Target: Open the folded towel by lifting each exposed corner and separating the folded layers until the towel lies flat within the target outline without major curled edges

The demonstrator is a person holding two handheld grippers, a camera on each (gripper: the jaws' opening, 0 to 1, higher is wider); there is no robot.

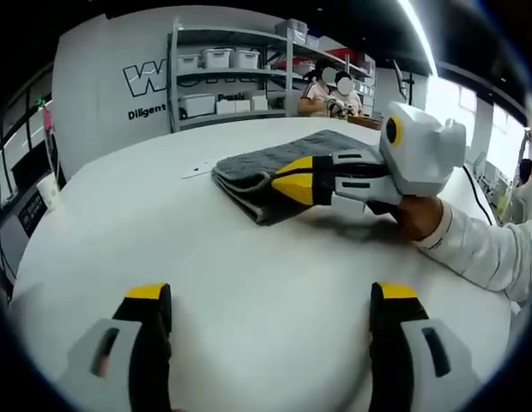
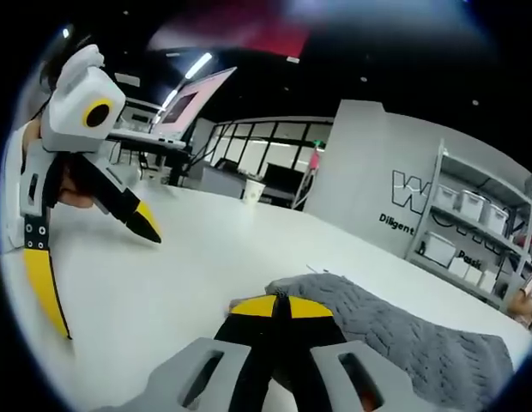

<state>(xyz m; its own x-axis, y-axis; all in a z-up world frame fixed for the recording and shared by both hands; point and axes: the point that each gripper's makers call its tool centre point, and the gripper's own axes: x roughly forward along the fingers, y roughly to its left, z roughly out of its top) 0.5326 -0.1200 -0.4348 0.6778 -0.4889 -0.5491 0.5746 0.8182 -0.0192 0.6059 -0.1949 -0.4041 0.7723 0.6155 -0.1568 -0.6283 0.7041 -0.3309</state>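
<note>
table (image 1: 206, 257): white, being viewed with shelving at 12 o'clock
towel (image 1: 275, 172): grey, folded, lying centre-table, its near corner being gripped
right gripper (image 2: 279, 307): jaws being held closed on the towel corner
left gripper (image 1: 270, 296): jaws being held wide apart, nothing between, towel at 12 o'clock
</note>
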